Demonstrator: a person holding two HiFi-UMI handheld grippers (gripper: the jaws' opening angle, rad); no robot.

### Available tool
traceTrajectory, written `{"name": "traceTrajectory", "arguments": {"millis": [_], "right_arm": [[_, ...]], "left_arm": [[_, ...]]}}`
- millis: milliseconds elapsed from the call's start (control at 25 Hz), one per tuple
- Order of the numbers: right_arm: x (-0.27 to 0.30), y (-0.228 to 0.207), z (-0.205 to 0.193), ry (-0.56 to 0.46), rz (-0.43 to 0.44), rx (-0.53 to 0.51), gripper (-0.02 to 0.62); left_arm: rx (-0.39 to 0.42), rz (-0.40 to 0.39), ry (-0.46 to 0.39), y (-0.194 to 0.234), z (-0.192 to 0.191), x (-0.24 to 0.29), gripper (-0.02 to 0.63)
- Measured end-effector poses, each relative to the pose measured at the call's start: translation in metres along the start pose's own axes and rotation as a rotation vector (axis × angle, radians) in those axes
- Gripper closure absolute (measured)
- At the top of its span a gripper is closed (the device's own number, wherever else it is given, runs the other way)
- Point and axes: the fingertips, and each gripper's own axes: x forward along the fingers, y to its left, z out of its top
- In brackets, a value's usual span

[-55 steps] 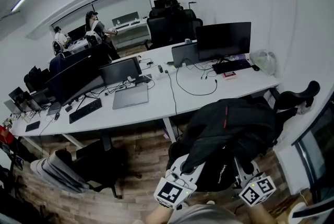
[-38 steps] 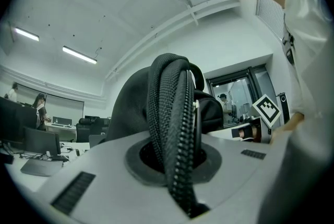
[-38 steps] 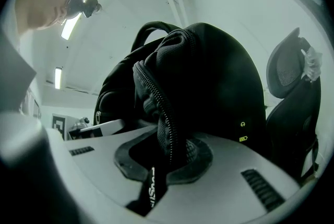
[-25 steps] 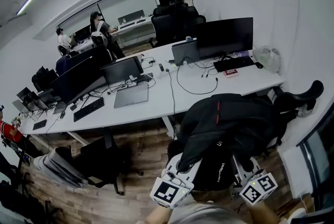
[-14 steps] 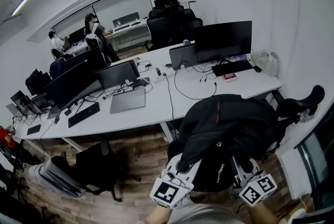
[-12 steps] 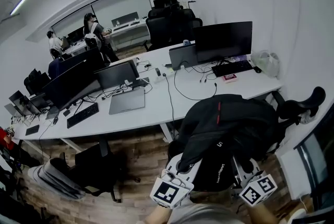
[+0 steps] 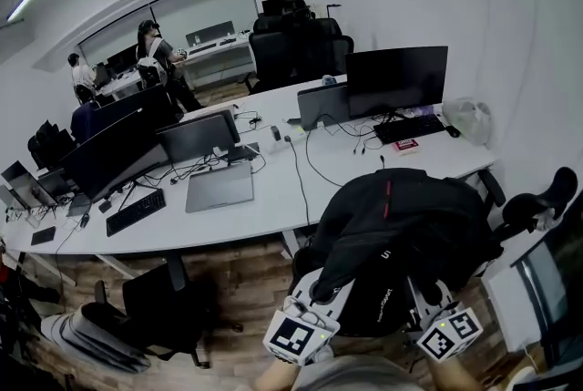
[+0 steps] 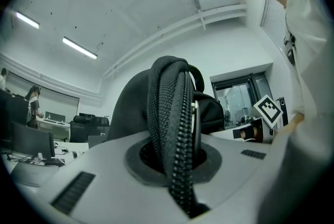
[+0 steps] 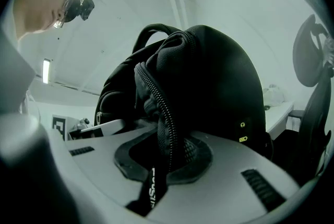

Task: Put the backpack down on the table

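A black backpack (image 7: 401, 234) with a red stripe hangs in the air in front of me, over the floor just short of the white table (image 7: 273, 198). My left gripper (image 7: 319, 298) is shut on its zippered edge (image 8: 175, 134) at the lower left. The backpack (image 8: 135, 113) bulges behind that fold in the left gripper view. My right gripper (image 7: 426, 296) is shut on another zippered fold (image 9: 164, 129) at the lower right, and the backpack's (image 9: 219, 92) rounded body fills the right gripper view.
On the table stand monitors (image 7: 396, 79), a closed laptop (image 7: 219, 187), keyboards (image 7: 137, 211) and cables. A plastic bag (image 7: 469, 118) lies at its right end. Office chairs (image 7: 168, 307) stand on the wood floor at left and a chair (image 7: 537, 202) at right. People (image 7: 150, 52) stand far back.
The backpack and both grippers have drifted sideways along the table's front; the desk items have slid left and down in the head view. Both grips are unchanged.
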Motion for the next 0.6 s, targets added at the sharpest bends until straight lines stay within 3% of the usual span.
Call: {"name": "traceTrajectory", "arguments": {"millis": [600], "right_arm": [[0.086, 0.034, -0.02, 0.012, -0.027, 0.0, 0.563]], "left_arm": [[-0.013, -0.02, -0.018, 0.095, -0.002, -0.017, 0.583]]}}
